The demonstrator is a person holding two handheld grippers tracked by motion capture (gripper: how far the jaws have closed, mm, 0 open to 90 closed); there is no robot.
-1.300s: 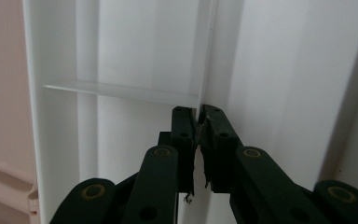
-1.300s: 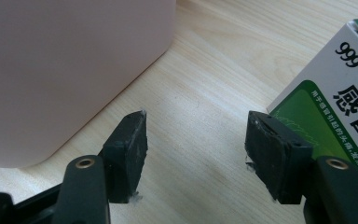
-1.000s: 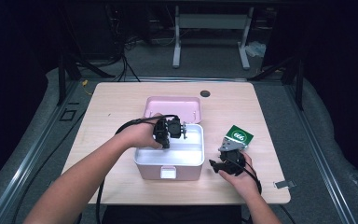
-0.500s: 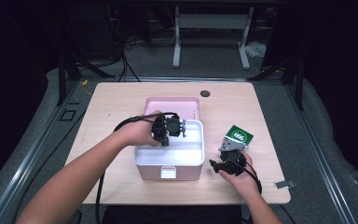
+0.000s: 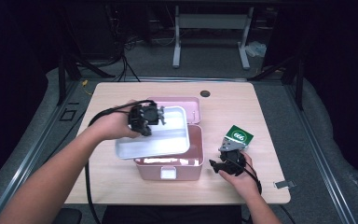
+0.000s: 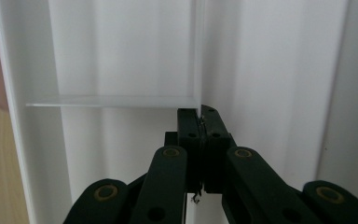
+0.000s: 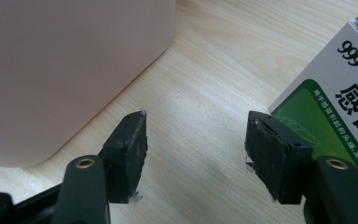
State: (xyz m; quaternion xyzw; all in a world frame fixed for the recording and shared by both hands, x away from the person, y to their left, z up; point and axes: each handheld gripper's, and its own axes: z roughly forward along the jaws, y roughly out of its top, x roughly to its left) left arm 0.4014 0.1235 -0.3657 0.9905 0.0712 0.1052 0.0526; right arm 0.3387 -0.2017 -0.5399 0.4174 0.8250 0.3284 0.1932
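A white inner tray [image 5: 154,140] hangs tilted above the open pink box [image 5: 168,169], shifted to its left. My left gripper [image 5: 159,114] is shut on the tray's thin inner divider [image 6: 197,56], and the left gripper view shows its jaws [image 6: 200,112] pressed together on that wall. My right gripper [image 5: 230,145] rests on the table right of the pink box, open with nothing between its fingers [image 7: 196,135]. A green and white carton [image 7: 335,107] stands just past its right fingertip [image 7: 272,149], seen in the high view as the carton [image 5: 239,136].
The pink lid [image 5: 189,101] lies behind the box on the wooden table [image 5: 102,186]. A dark round hole [image 5: 205,93] sits near the table's far edge. A small metal clip [image 5: 284,185] lies at the front right corner. The pink box wall [image 7: 65,70] is close to my right gripper's left jaw.
My left gripper has lifted the white tray up out of the pink box and carried it left, exposing the box's pink inside. The right gripper has not moved.
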